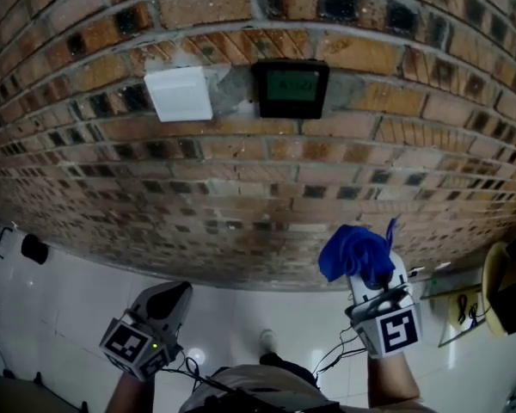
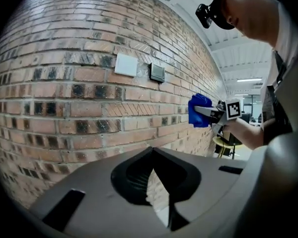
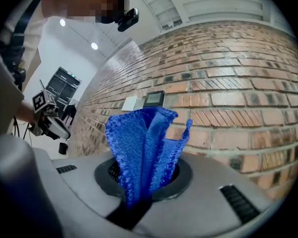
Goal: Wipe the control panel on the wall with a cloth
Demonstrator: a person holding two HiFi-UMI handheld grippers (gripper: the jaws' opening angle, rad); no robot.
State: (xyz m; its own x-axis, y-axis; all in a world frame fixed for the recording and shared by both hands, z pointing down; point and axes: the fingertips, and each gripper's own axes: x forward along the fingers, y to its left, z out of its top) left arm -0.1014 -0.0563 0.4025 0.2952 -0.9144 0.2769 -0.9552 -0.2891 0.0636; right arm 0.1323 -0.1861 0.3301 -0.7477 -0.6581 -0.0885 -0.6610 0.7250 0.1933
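The control panel (image 1: 291, 89), a black box with a greenish screen, is fixed on the brick wall beside a white plate (image 1: 179, 93). My right gripper (image 1: 367, 275) is shut on a blue cloth (image 1: 354, 251), held well below the panel and slightly to its right. The cloth (image 3: 141, 143) fans up out of the right gripper (image 3: 140, 185), and the panel (image 3: 153, 98) shows just past it. My left gripper (image 1: 177, 291) hangs lower left, shut with nothing in it. The left gripper view has the panel (image 2: 157, 73) far ahead, above the left gripper (image 2: 153, 155).
The brick wall (image 1: 241, 196) fills the front. Below it is a glossy white floor (image 1: 77, 291) with a small black object (image 1: 34, 249) at the left. A yellow round stool (image 1: 496, 286) and cables stand at the right. The person's shoe (image 1: 267, 341) is between the grippers.
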